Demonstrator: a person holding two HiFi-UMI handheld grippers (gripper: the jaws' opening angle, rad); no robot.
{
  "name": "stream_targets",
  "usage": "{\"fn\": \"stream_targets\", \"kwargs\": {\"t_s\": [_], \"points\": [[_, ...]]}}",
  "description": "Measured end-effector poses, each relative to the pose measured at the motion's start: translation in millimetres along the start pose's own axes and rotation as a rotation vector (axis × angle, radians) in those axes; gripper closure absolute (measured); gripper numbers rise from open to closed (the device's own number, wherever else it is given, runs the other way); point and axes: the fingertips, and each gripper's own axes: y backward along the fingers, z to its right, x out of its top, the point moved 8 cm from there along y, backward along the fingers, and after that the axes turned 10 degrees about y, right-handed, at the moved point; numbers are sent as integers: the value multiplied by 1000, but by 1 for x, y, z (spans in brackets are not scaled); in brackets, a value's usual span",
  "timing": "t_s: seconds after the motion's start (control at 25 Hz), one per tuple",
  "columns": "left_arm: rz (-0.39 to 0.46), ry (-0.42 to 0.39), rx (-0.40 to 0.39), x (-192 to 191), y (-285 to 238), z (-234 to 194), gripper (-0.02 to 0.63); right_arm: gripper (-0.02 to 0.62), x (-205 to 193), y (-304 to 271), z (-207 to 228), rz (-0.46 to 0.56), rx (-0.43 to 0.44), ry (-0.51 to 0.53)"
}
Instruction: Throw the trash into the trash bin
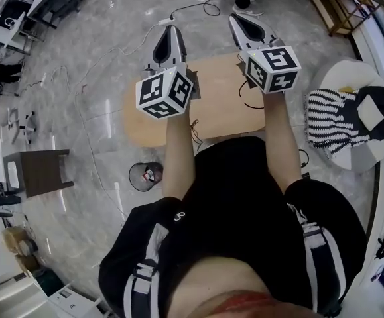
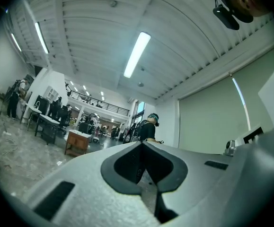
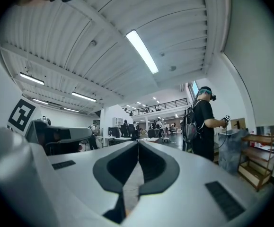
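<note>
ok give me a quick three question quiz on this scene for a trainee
1. True or false: the left gripper and the right gripper both have their jaws shut with nothing between them.
2. The trash bin stands: A on the wooden table; B on the floor; C on a chair.
3. What pattern has the cloth on the round white table?
Key: 1 true; 2 B; 3 black and white stripes.
</note>
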Motion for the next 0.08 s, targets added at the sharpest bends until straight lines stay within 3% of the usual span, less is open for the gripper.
{"fn": "stream_targets", "kwargs": {"t_s": [0.08], "points": [[-3, -5, -3, -2, -3, 3, 598, 583, -1, 0, 4, -1, -1, -2]]}}
